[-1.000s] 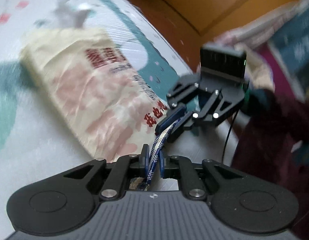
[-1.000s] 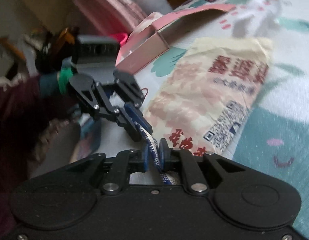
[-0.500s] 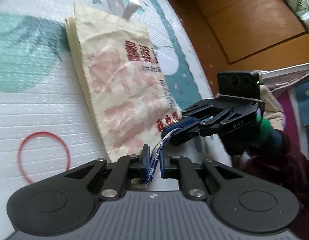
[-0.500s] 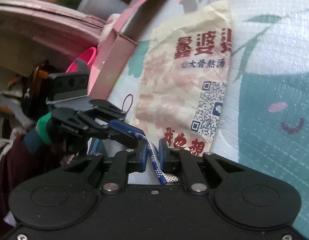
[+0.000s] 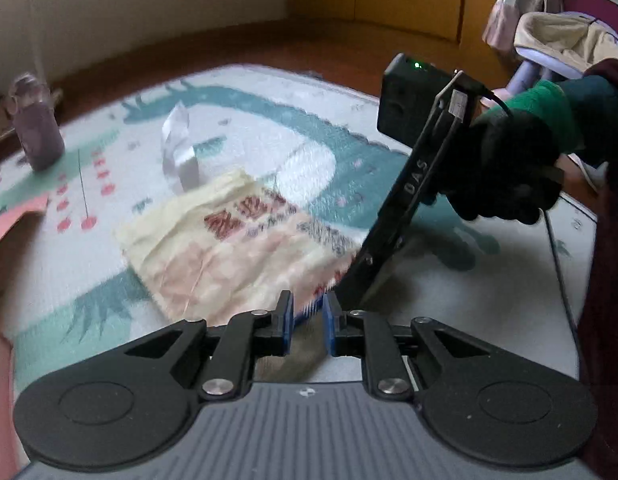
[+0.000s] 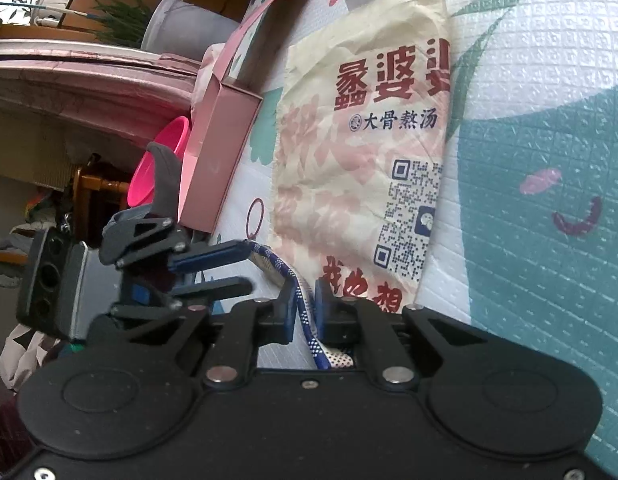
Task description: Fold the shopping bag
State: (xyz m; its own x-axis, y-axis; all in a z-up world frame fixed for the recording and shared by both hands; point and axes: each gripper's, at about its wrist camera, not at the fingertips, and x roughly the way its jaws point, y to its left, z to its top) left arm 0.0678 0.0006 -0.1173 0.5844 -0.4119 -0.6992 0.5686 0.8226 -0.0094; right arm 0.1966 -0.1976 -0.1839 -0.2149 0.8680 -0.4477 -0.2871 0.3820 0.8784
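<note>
**Cream shopping bag lies flat on play mat as two grippers work its handle**

Cream-coloured and creased, the shopping bag [image 6: 361,152] lies flat on a white foam play mat [image 6: 549,240] printed with teal shapes, its face showing red characters, pale pink flowers and a QR code. At the bag's near edge, the right gripper [image 6: 305,304] is clamped shut on the blue-and-white woven handle [image 6: 297,292], which runs between its blue pads and out behind them. From there the strap passes on to the left gripper [image 6: 229,264], seen in the right wrist view turned on its side, one blue finger above the other, with the strap meeting the tip of the upper finger.

In the left wrist view, which is blurred, the left gripper's jaws are opening with a clear gap between the pads; a blue edge shows just past the gap, and whether the pads still touch the strap cannot be told. The right gripper stands steeply tilted there, tips down at the bag's near corner, held by a person's black-gloved hand [image 5: 505,172] with a green cuff.

A pink cardboard box [image 6: 221,148] sits at the mat's edge beside the bag, a bright pink bowl [image 6: 157,168] behind it. A purple bottle [image 5: 39,128] stands at the mat's far side.
</note>
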